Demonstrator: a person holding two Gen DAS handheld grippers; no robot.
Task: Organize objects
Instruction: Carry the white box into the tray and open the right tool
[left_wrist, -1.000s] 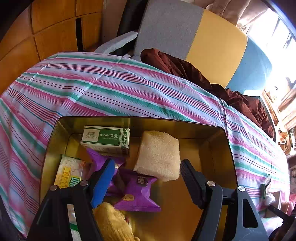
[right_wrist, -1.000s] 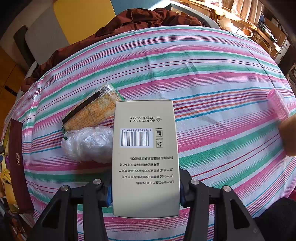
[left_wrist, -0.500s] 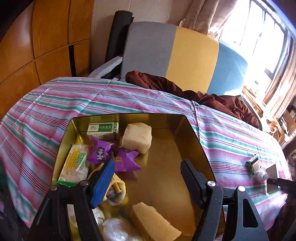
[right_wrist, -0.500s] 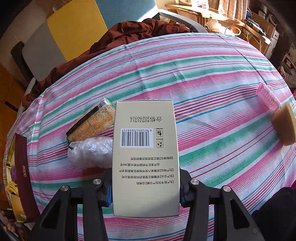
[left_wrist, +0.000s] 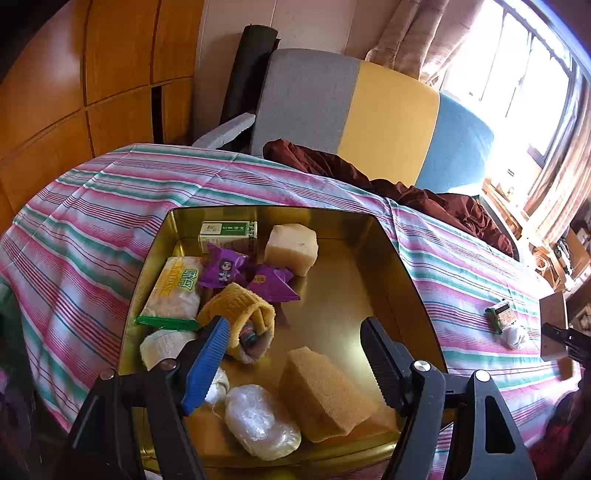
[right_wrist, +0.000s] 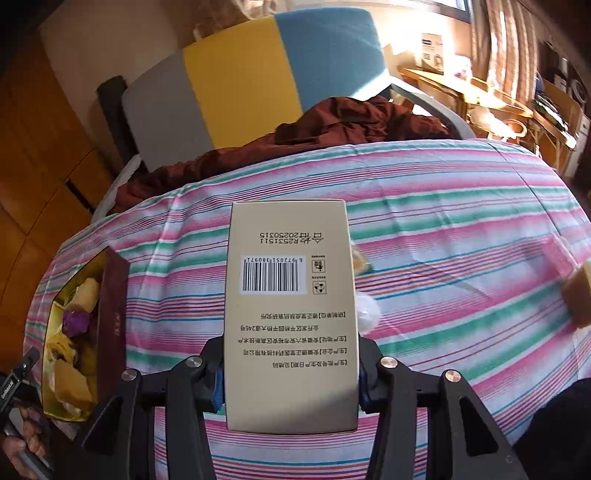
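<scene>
Right hand-held gripper (right_wrist: 290, 373) — tilted down, clamping box (right_wrist: 290, 295).

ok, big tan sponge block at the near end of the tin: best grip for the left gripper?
Take the tan sponge block across its two long side faces, from above. It lies flat on the gold tin floor, top exposed. A plastic-wrapped bundle crowds its left side, so keep that finger tight to the block.

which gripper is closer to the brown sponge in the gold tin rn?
Left. The left gripper hangs open right above the brown sponge in the gold tin. The right gripper, clamping the beige box, is off beside the tin.
</scene>
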